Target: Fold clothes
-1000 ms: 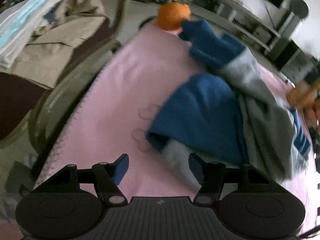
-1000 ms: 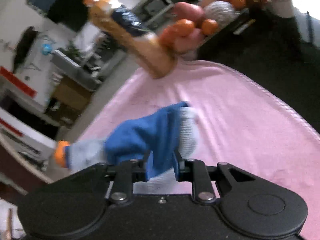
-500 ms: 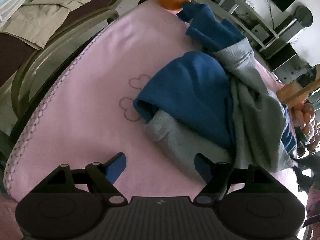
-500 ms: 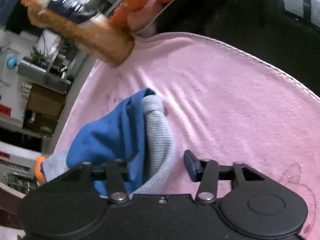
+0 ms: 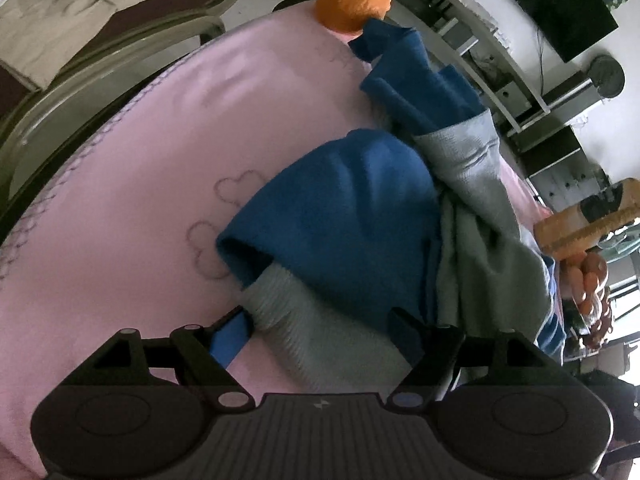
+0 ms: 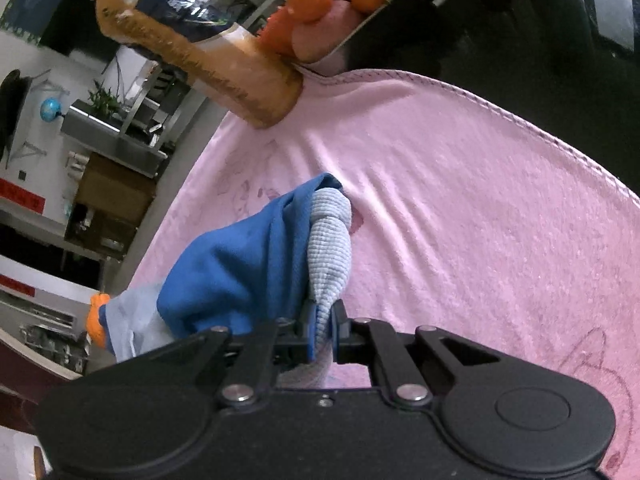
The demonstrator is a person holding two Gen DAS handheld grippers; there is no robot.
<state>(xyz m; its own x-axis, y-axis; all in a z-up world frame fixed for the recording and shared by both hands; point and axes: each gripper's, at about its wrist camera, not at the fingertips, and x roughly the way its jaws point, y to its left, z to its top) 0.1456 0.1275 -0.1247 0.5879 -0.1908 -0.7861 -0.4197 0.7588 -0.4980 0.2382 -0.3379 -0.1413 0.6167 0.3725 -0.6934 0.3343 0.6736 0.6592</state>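
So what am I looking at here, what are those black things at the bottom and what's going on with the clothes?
These are two handheld grippers, each with a fisheye camera looking along its two fingers. In the left-hand view, the left gripper is open, its fingers either side of the grey ribbed cuff of a blue and grey garment on a pink blanket. In the right-hand view, the right gripper is shut on another grey cuff. An orange, a bottle and a fruit tray sit at the blanket's edges.

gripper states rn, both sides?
Left gripper: open, jaws straddling the grey cuff of the blue garment, not clamped.
Right gripper: shut on the grey ribbed cuff of the garment.
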